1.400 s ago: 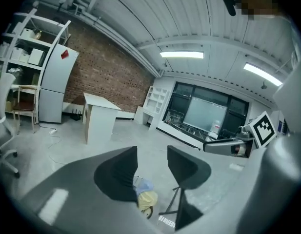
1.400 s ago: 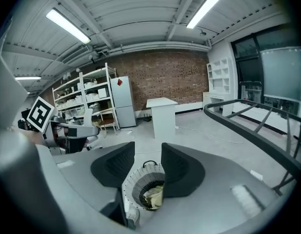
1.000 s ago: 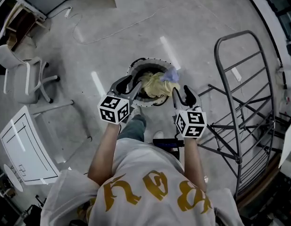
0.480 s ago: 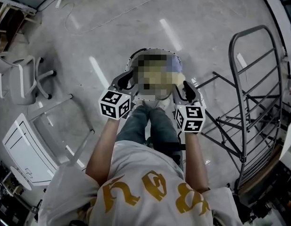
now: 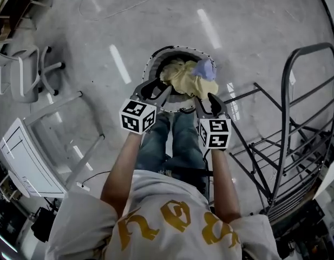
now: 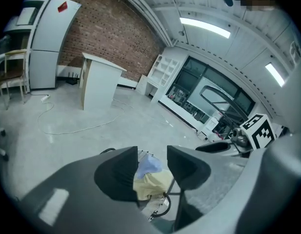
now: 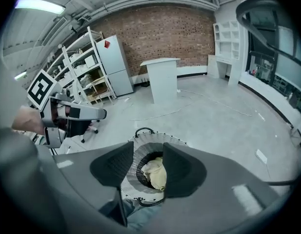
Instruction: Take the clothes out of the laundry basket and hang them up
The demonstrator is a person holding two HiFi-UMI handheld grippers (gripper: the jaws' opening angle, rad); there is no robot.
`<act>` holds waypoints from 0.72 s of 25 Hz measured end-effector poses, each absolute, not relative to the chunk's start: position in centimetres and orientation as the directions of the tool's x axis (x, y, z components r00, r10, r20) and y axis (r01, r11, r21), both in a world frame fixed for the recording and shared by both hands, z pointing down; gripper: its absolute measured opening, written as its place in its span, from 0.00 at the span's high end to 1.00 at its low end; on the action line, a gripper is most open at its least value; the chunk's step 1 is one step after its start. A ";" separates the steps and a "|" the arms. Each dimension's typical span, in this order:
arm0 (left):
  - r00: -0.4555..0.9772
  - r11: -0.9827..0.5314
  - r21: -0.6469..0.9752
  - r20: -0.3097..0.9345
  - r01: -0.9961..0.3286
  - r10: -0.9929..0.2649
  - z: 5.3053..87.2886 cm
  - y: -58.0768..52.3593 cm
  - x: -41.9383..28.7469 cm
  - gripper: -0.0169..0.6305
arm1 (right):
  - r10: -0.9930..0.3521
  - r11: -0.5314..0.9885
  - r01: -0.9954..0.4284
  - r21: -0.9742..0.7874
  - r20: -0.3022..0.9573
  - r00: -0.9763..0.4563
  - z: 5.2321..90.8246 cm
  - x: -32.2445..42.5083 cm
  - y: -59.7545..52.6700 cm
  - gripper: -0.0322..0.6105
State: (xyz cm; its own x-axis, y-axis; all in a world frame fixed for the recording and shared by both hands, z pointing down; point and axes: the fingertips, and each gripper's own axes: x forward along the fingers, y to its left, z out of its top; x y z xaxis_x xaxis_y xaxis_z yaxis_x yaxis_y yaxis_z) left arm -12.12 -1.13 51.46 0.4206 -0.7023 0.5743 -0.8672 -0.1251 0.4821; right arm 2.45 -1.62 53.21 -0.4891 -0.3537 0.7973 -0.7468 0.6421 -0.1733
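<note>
A round mesh laundry basket (image 5: 156, 58) stands on the floor in front of me, holding yellow clothes (image 5: 182, 77) and a pale blue piece (image 5: 204, 69). My left gripper (image 5: 162, 92) hovers open over the basket's near left rim, nothing between its fingers. My right gripper (image 5: 203, 99) hangs open above the near right rim, also empty. The left gripper view shows the yellow clothes (image 6: 151, 185) and blue piece (image 6: 149, 165) between the jaws, well below. In the right gripper view the basket (image 7: 152, 141) lies straight below with the yellow clothes (image 7: 157, 172) inside.
A dark metal drying rack (image 5: 296, 123) stands at my right. A white office chair (image 5: 26, 72) and a white folded frame (image 5: 31, 156) are at my left. A cable (image 5: 129, 4) trails across the concrete floor beyond the basket.
I have stepped closer, so the basket sits further up the head view and both grippers now reach over its near rim. Both stay open and empty.
</note>
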 end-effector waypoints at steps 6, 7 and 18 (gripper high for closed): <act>0.404 -0.062 0.502 0.609 -0.863 -0.683 56.5 -0.6 -10.6 0.68 | -0.283 0.682 -0.708 -0.185 0.826 -0.488 58.9 3.0 -2.1 0.62; 0.402 -0.053 0.505 0.614 -0.861 -0.679 57.3 -0.7 -10.4 0.68 | -0.272 0.687 -0.703 -0.186 0.831 -0.486 59.7 3.2 -2.3 0.62; 0.395 0.027 0.520 0.681 -0.854 -0.616 66.5 -0.3 -8.6 0.68 | -0.183 0.708 -0.673 -0.214 0.865 -0.467 67.3 4.4 -2.9 0.61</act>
